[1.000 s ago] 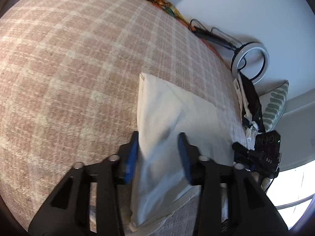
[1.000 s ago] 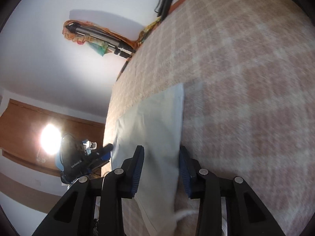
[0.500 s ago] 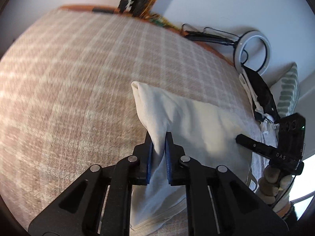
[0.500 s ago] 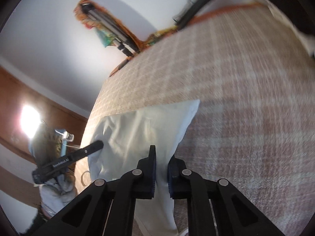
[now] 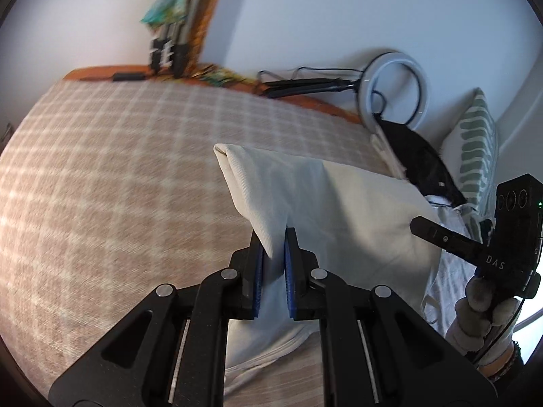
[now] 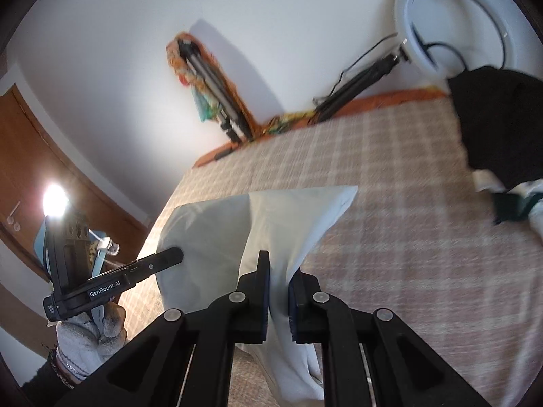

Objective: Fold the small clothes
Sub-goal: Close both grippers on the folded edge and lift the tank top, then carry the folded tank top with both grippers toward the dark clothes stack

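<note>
1. Since a second ago, both claws went from open astride the cloth's edges to clenched on them, and we've raised it.
2. Left gripper [image 5: 273, 254] grasps the cream garment [image 5: 356, 217] at its near edge; fabric rises ahead of the pads in a peak.
3. Right gripper [image 6: 279, 273] pinches the opposite edge likewise.
4. Beyond both claws: the checked bedspread [image 5: 112, 183], with the garment's lower part draped on it.
5. We judge a fold under way; next, carry both held edges forward together, level, then release.
</note>
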`<state>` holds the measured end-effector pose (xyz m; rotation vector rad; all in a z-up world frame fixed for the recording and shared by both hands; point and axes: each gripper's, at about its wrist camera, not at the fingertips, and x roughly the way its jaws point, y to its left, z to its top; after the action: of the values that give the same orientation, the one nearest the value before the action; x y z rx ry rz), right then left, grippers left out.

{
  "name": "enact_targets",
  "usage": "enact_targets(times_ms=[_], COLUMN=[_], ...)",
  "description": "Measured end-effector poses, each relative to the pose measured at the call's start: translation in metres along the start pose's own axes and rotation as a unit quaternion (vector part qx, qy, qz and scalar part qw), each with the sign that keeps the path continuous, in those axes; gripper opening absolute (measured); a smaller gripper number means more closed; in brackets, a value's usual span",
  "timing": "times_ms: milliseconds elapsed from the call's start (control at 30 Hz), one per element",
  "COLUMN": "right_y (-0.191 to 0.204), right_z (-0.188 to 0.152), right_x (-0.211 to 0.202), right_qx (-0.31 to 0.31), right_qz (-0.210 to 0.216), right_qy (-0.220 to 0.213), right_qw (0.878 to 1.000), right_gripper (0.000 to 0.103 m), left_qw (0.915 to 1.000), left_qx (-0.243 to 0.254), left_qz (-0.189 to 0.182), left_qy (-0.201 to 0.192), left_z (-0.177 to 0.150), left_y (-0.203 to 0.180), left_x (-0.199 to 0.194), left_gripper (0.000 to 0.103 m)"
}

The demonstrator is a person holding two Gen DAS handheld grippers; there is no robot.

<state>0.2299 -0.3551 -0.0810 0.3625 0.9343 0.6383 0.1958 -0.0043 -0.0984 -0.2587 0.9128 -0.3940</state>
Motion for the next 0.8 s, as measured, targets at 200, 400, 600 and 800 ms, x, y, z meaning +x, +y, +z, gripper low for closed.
enact_targets(times_ms=[200, 400, 600, 800], right_y=[-0.021, -0.05, -0.067, -0.09], right_z=[0.009, 0.022, 0.04, 0.06], right_x=[-0.041, -0.095, -0.131, -0.153], right_qx=[0.01, 0.02, 0.007, -0.018], right_qz=[-0.029, -0.067, -0.101, -0.133], right_qy=[-0.036, -0.079, -0.109, -0.118], right_qw=[0.999, 0.994, 0.989, 0.984], right_gripper=[0.006, 0.006, 0.006, 0.006], left_qw=[0.9987, 0.9956, 0.9922, 0.9882], left_qx=[0.034, 0.061, 0.088, 0.118], left_qz=[-0.034, -0.07, -0.087, -0.094], left_qy=[-0.016, -0.016, -0.017, -0.025], left_z=[0.015, 0.023, 0.034, 0.054], left_y=[-0.052, -0.105, -0.156, -0.203], left_x=[0.009, 0.026, 0.046, 0.07], left_gripper=[0.009, 0.009, 0.009, 0.009])
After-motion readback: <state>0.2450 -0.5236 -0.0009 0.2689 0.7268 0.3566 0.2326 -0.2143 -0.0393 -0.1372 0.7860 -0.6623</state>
